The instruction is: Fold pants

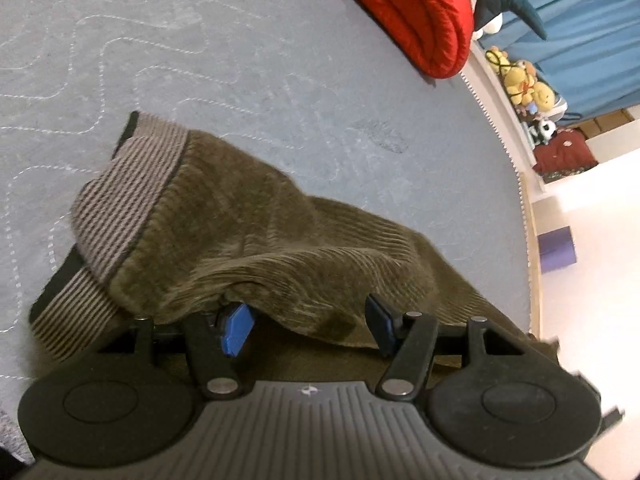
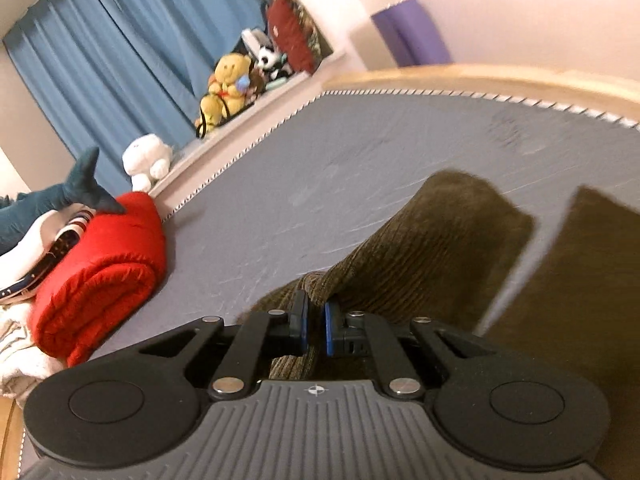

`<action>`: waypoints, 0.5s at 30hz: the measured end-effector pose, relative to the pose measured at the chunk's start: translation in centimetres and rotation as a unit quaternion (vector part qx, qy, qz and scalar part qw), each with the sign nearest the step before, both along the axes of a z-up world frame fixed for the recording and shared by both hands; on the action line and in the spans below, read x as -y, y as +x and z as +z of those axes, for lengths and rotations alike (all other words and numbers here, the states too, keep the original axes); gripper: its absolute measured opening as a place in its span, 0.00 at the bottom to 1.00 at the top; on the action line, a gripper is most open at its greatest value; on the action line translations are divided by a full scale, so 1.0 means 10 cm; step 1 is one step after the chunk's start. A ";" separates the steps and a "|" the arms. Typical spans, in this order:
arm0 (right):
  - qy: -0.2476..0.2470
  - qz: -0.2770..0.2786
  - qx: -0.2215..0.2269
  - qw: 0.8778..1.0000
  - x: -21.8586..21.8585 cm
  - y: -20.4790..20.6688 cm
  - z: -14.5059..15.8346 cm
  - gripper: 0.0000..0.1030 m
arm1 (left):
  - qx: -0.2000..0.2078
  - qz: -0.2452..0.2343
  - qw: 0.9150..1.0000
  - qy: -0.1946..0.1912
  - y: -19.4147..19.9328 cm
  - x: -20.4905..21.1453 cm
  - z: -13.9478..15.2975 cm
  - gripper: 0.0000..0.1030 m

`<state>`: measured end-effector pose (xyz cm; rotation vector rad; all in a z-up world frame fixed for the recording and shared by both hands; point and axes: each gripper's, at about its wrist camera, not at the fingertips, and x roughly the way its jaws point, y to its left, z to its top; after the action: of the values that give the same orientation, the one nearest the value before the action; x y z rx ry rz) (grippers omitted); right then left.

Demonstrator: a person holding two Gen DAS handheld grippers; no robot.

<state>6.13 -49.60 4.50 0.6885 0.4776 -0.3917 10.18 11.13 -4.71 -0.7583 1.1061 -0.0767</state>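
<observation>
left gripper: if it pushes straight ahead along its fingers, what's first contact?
Most likely the pants. The left gripper is open with a raised fold of brown corduroy directly ahead, already draped over its fingers. The grey mattress lies beyond; depth is hard to judge.

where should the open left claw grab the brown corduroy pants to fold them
Take the striped waistband at its raised, folded-over edge. Come in from the near side with the left claw, low along the mattress; that band stands up off the bed, so one finger can slip beneath it.
</observation>
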 end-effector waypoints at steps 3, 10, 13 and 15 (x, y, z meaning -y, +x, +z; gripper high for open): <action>0.023 -0.010 -0.044 0.999 0.08 -0.47 -0.12 0.09 | -0.005 -0.007 1.000 0.003 -0.03 -0.01 -0.01 0.64; 0.096 -0.187 -0.106 0.972 0.63 -1.31 -0.61 0.24 | -0.007 -0.014 1.000 0.010 0.01 0.06 0.01 0.68; 0.060 -0.164 -0.043 0.984 0.74 -1.22 -0.43 0.33 | -0.008 -0.016 1.000 0.016 0.02 0.11 0.01 0.68; 0.034 -0.113 -0.018 0.993 0.72 -1.02 -0.36 0.47 | -0.009 -0.016 1.000 0.017 0.03 0.11 0.00 0.68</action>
<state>-4.06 -56.83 0.90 0.8046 0.4508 -0.6042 10.52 10.07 -4.73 -0.7128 1.1339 -0.0783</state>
